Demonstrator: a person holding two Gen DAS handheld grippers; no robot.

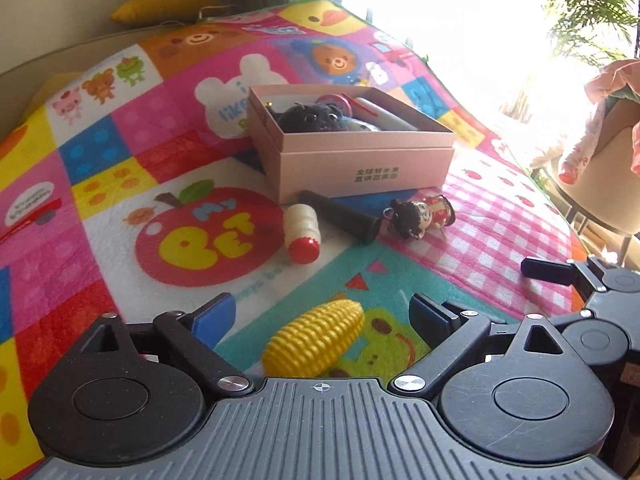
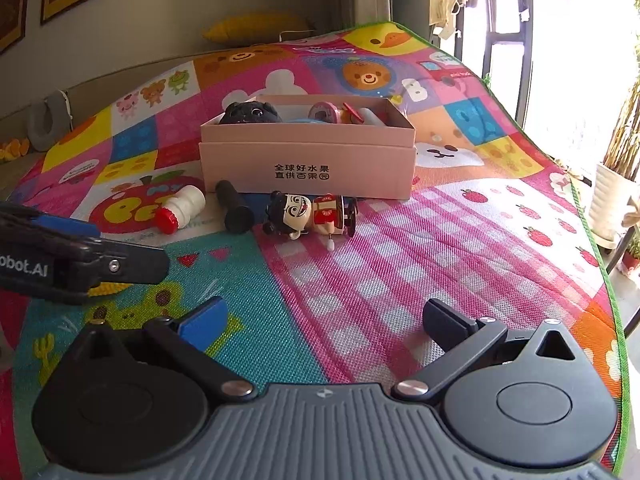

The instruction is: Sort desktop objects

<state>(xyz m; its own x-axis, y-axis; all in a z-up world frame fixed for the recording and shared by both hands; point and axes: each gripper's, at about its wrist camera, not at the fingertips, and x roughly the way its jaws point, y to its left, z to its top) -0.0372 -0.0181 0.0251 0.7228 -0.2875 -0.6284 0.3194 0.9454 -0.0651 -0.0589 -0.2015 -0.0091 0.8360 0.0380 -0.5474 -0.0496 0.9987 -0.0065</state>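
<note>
Left gripper (image 1: 320, 316), jaws spread, straddles toy corn (image 1: 316, 338): close across its ribbed middle, then carry to pink box (image 1: 360, 168) at 12 o'clock; right gripper (image 2: 324, 320) idle, released.

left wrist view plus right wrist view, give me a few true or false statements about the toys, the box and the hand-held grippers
1. The toy corn lies between the left hand-held gripper's open fingers. True.
2. The pink box is empty. False: a dark plush toy and other items sit in it.
3. The small white bottle stands upright. False: it lies on its side on the mat.
4. The right hand-held gripper holds the doll. False: it is open and empty.
5. The black cylinder lies in front of the box. True.
</note>
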